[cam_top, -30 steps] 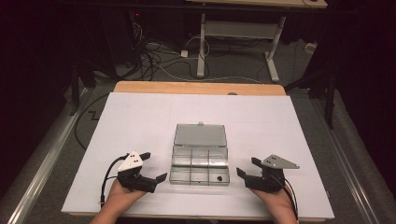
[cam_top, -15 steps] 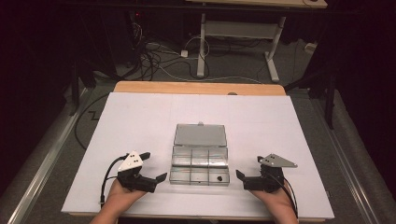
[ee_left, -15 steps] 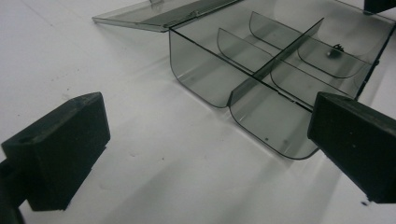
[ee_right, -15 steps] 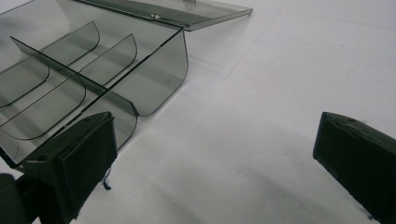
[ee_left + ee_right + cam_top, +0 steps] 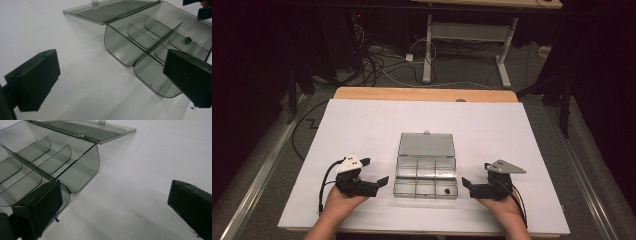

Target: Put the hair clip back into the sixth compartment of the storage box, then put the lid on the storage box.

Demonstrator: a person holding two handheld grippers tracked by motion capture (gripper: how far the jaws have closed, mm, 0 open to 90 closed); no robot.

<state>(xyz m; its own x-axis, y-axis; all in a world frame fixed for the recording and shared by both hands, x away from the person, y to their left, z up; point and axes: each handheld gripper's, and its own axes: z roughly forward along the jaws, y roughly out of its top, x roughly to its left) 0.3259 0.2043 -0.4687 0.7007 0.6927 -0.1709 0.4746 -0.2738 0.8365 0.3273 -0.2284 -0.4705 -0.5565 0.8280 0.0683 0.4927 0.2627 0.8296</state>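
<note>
- The left gripper (image 5: pixel 374 172) sits at the left of the desk (image 5: pixel 362 120), held in the person's left hand (image 5: pixel 339 205), and points toward the box. Its jaws stand wide apart with nothing between them; in the left gripper view they frame bare white surface and the box's near corner.
- One grey three-cornered plate tops this gripper, and one black cable trails from it down to the desk's front edge.
- One clear, smoke-tinted plastic box (image 5: pixel 426 179) lies in the middle of the desk, between the two grippers and just beside each, touching neither.
- Its lid (image 5: pixel 426 145) is swung fully open and lies flat on the desk behind the tray, joined along the hinge, with one small clasp at its far edge.
- The tray holds six compartments, in two rows of three. One long divider runs along its length and curved cross-walls split each row.
- One small dark object (image 5: pixel 446 191) lies in the front right compartment as the high view shows it; it is too small to tell what it is. The other five compartments look empty.
- No brand, label or writing can be read on the box, the grippers or the desk.
- The right gripper (image 5: pixel 473 181) sits at the right, held in the right hand (image 5: pixel 507 210), pointing toward the box. Its jaws have just been opening and now stand wide, with nothing between them.
- It also carries one grey plate and one trailing cable.
</note>
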